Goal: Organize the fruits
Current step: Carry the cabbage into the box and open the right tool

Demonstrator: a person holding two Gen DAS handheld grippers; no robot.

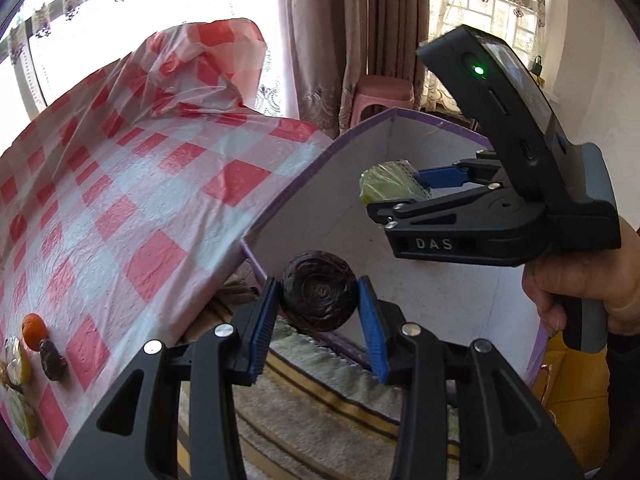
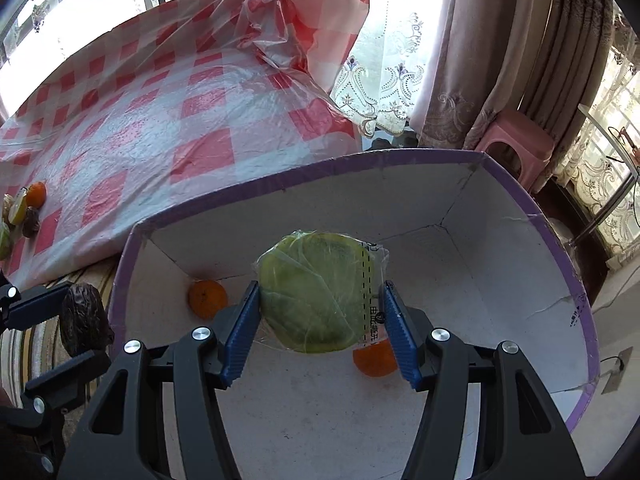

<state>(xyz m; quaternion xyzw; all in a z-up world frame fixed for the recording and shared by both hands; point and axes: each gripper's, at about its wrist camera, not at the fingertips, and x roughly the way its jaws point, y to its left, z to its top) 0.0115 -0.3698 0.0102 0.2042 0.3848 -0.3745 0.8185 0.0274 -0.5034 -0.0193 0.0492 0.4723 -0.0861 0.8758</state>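
Observation:
My left gripper is shut on a dark wrinkled fruit and holds it at the near corner of the purple-rimmed white box. From the right wrist view the same dark fruit hangs just outside the box's left wall. My right gripper is shut on a green fruit wrapped in clear plastic, held over the inside of the box. Two oranges lie on the box floor, one orange at the left and another orange partly hidden behind the green fruit. The left wrist view shows the right gripper with the green fruit.
A table under a red-and-white checked plastic cloth stands left of the box. Several fruits remain at its near left edge, among them an orange and a dark fruit. A pink stool and curtains stand behind. A striped rug lies below.

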